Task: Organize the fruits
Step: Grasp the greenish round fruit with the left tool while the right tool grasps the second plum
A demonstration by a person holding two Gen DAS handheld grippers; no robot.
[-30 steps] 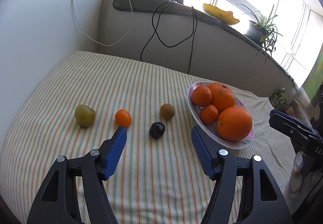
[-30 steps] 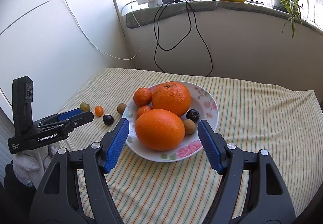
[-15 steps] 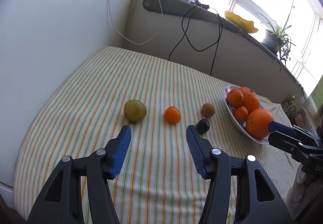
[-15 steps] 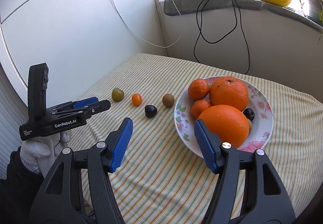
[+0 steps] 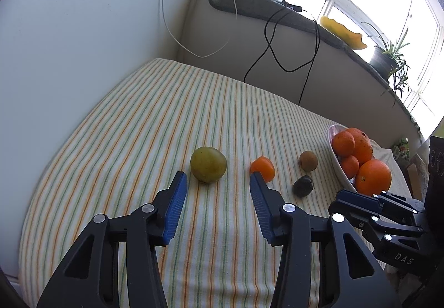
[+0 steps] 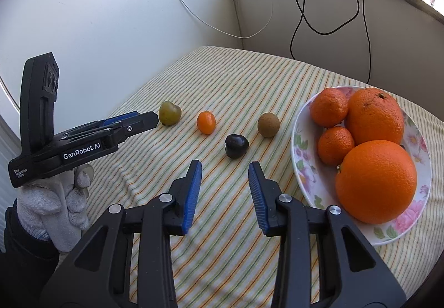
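Note:
Loose fruits lie on the striped cloth: a green plum [image 5: 208, 160] [image 6: 169, 113], a small orange [image 5: 263, 168] [image 6: 206, 122], a kiwi [image 5: 308, 161] [image 6: 268, 125] and a dark plum [image 5: 303, 186] [image 6: 236, 146]. A floral plate [image 6: 302, 147] [image 5: 339, 166] holds several oranges. My left gripper [image 5: 216, 177] is open and empty just short of the green plum; it also shows in the right wrist view [image 6: 149, 118]. My right gripper [image 6: 224, 166] is open and empty just short of the dark plum.
The striped cloth [image 5: 166, 113] covers the table, which meets white walls at the left and back. Black and white cables [image 6: 327, 16] hang from the windowsill. A yellow dish [image 5: 342, 32] and a potted plant [image 5: 388, 58] stand on the sill.
Both grippers swung left and closer to the loose fruits. The left now faces the green plum, the right faces the dark plum instead of the plate. Both jaws have narrowed a little.

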